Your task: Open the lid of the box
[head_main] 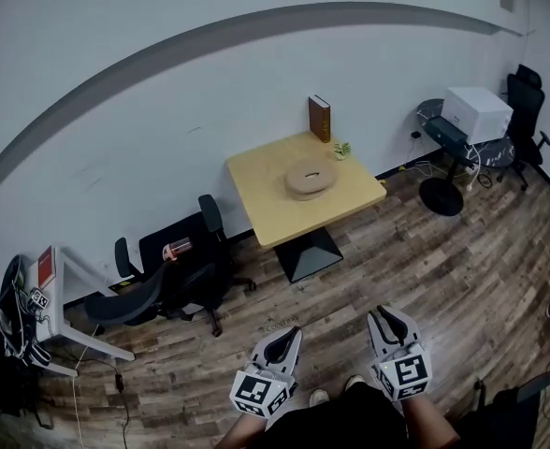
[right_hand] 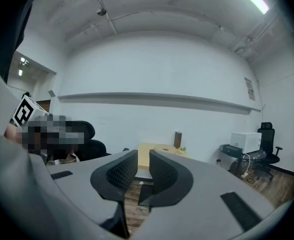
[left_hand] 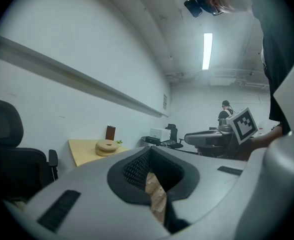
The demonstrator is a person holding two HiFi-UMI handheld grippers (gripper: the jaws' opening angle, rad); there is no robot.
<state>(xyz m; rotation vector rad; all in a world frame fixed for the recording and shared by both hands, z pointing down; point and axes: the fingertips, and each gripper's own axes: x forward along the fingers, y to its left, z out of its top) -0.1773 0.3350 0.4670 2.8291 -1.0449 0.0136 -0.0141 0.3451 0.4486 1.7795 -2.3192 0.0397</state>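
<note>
1. Yellow wood formed the top of the square counter point(head_main: 261, 209), which stood on a dark pedestal against the white wall.
2. The round wooden box point(head_main: 311, 178) sat on the counter, right of its middle and toward the wall side, with its lid resting on it.
3. A brown book point(head_main: 319, 118) stood upright at the counter's far edge, behind the box and apart from it.
4. A small green plant point(head_main: 341, 150) sat just beside the book, near the counter's far right corner.
5. The left tongs point(head_main: 292, 333) were held low over the plank floor point(head_main: 425, 269), pointing toward the counter but well apart from it. In the left gripper view their tips met, with nothing held between them.
6. The right tongs point(head_main: 384, 312) were held beside the left ones, equally far from the box. The right gripper view showed a narrow gap between the pads, with only the floor and counter visible through it.
7. Black office chairs point(head_main: 181, 283) stood left of the counter, near a white desk point(head_main: 74, 293).
8. A white printer point(head_main: 478, 112) rested on a low stand at the far right.
</note>
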